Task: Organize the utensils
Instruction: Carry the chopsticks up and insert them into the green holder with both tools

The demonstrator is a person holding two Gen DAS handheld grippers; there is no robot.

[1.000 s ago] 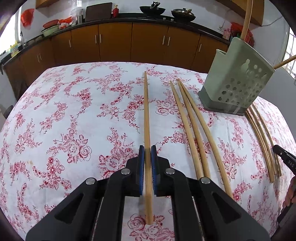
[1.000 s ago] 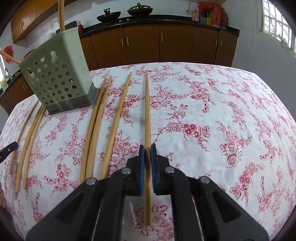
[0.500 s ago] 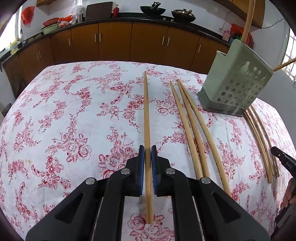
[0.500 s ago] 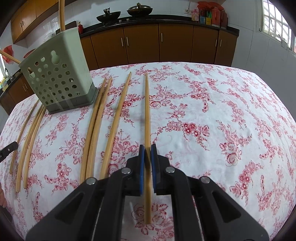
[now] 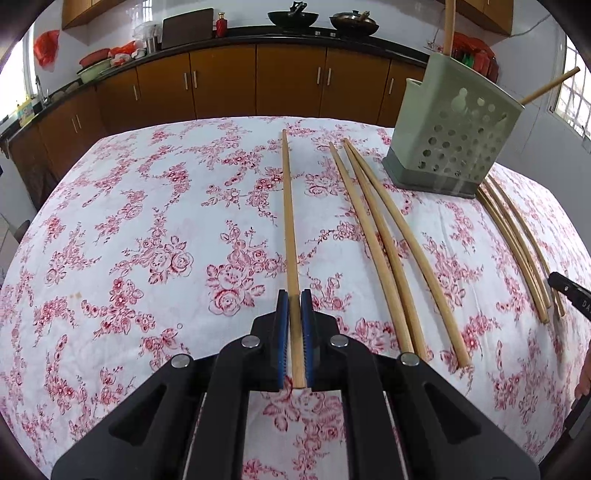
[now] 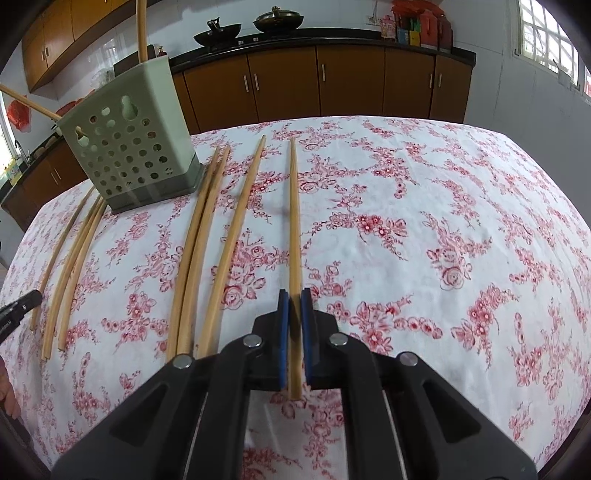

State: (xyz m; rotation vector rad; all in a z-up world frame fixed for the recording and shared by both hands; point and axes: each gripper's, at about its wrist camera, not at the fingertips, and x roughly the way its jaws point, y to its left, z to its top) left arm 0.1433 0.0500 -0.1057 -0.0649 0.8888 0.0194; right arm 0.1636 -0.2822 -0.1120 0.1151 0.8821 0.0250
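A: Left tongs (image 5: 295,314)?
B: Pinching a long wooden chopstick (image 5: 289,225) near its butt end, blue pads (image 5: 282,332) tight on both sides. Stretching straight ahead over the floral cloth of the bench (image 5: 129,240), tip far out toward the cabinets.

A: Right tongs (image 6: 295,314)?
B: Same story. Clamped on another chopstick (image 6: 294,221), butt end poking out just behind the pads (image 6: 283,332), shaft running forward above the cloth.

A: Touching the bench or lifted?
B: Hard to tell from either wrist view.

A: Rest of the chopsticks?
B: Lying flat on the cloth. A loose group of three (image 5: 384,254) just right of the left tongs, seen again just left of the right tongs (image 6: 207,251). A further bunch (image 5: 517,243) beyond the holder's near corner, seen at the left edge of the right view (image 6: 70,266).

A: Holder?
B: Pale green perforated utensil holder (image 5: 450,144), upright on the bench at the far end, between the two loose groups. Two chopsticks already inside (image 6: 141,29), one standing nearly upright, the other leaning out sideways.
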